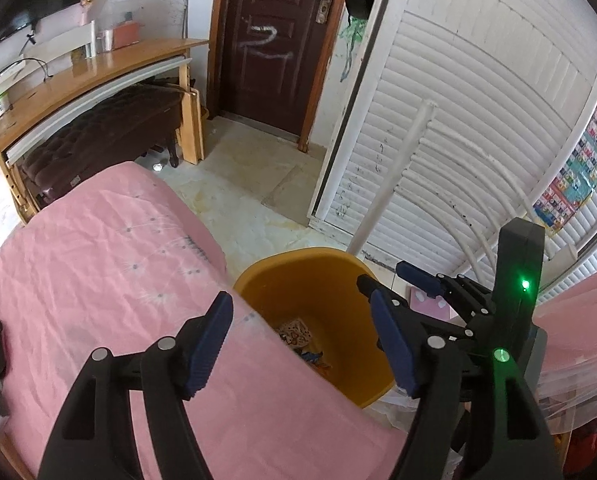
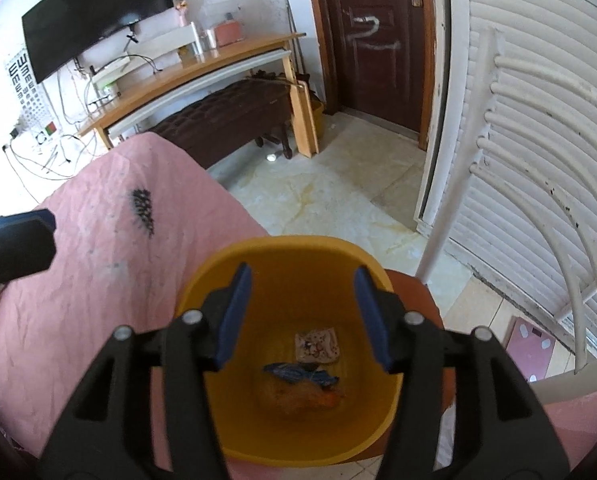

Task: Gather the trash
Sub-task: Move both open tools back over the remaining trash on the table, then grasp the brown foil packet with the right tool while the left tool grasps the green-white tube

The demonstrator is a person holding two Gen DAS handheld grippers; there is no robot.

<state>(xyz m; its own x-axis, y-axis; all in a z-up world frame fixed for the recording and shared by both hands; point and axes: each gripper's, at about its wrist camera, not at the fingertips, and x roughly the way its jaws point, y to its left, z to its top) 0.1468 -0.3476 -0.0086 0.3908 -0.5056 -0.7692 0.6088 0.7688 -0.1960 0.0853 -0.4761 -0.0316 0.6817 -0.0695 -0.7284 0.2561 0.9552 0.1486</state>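
A yellow bin (image 2: pixel 234 264) stands on the floor against the edge of the pink bed (image 2: pixel 98 280). At its bottom lie a patterned wrapper (image 2: pixel 316 346), a blue wrapper (image 2: pixel 298 374) and an orange one (image 2: pixel 310 398). My right gripper (image 2: pixel 302 272) hangs over the bin's mouth, open, with nothing between its blue pads. My left gripper (image 1: pixel 298 298) is open and empty too, half over the bed's edge and half over the bin (image 1: pixel 310 276). In the left wrist view the right gripper (image 1: pixel 390 280) shows just right of it. One of the left gripper's fingers (image 2: pixel 14 246) shows at the right wrist view's left edge.
White louvred doors (image 1: pixel 478 120) and a white tube frame (image 2: pixel 450 208) close off the right side. A pink scale (image 2: pixel 528 336) lies on the tiled floor. A wooden desk (image 1: pixel 98 76) with a dark bench (image 1: pixel 110 140) under it stands beyond the bed, beside a brown door (image 1: pixel 274 48).
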